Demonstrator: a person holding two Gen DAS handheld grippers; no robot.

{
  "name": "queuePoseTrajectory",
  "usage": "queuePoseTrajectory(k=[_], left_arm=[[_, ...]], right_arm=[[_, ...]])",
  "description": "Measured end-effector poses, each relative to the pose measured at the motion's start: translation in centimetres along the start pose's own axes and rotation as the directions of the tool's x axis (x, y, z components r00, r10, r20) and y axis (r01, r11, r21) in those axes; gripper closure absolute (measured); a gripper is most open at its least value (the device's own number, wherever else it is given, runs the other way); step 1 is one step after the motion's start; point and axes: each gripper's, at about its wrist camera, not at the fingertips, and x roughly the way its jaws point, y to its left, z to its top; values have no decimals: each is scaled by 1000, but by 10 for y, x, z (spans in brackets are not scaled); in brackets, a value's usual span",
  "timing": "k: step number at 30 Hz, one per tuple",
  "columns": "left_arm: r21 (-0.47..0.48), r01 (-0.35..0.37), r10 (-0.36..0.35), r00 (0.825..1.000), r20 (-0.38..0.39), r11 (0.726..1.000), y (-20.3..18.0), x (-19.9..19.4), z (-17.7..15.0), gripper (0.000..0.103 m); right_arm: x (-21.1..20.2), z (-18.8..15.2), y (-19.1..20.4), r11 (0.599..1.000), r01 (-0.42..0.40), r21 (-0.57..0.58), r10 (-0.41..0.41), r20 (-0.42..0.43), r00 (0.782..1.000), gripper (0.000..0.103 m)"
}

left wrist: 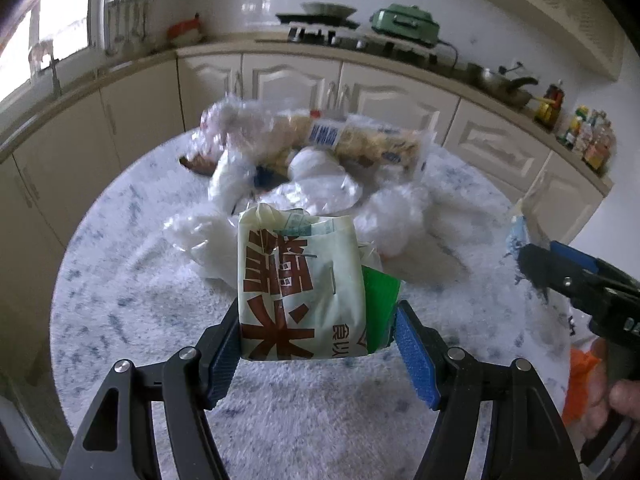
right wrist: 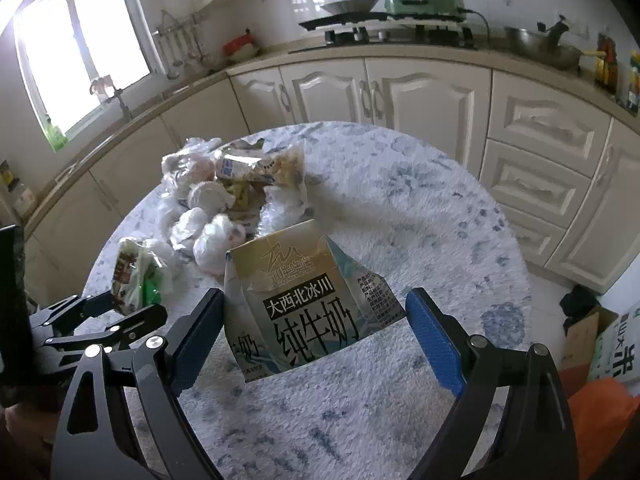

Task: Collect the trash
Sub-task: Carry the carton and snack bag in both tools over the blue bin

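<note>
trash pile mid-table, right edge bare

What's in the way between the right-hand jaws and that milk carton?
Nothing visible. The milk carton already sits inside the right gripper, its side edges against both jaws, and no other trash lies between them.
</note>
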Motion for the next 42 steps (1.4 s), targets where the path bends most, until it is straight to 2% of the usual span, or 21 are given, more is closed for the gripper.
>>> queuePoseTrajectory(k=[5,11,18,23,29,34,38,42], left_arm=[[36,-14,12,998,62,999,-13,-27,-5,37],[70,6,-14,994,112,998,-33,-47,9,37],[144,72,-95,983,156,987,-71,-52,32,37],[214,145,-180,971,154,966,-108,-47,43,37],[309,252,-295,950,102,917,-161,-21,57,36],[371,358,-379,925,-18,857,-211,27,66,36],[415,422,-406,905,-131,806,-258,71,64,36],[455,462,-397,887,-235,762,-301,120,63,36]], right_arm=[[-10,0,0,1000,0,7,-1,23,1000,11],[-30,4,-10,1000,14,26,-16,68,998,11],[-63,9,-44,995,44,86,-56,139,989,11],[-93,12,-84,985,81,153,-110,194,975,11],[-129,-2,-154,943,187,277,-249,208,946,11],[-141,-32,-221,876,281,392,-360,143,922,11],[-133,-58,-273,819,337,464,-410,63,910,11],[-123,-88,-314,771,358,527,-421,-1,907,11]])
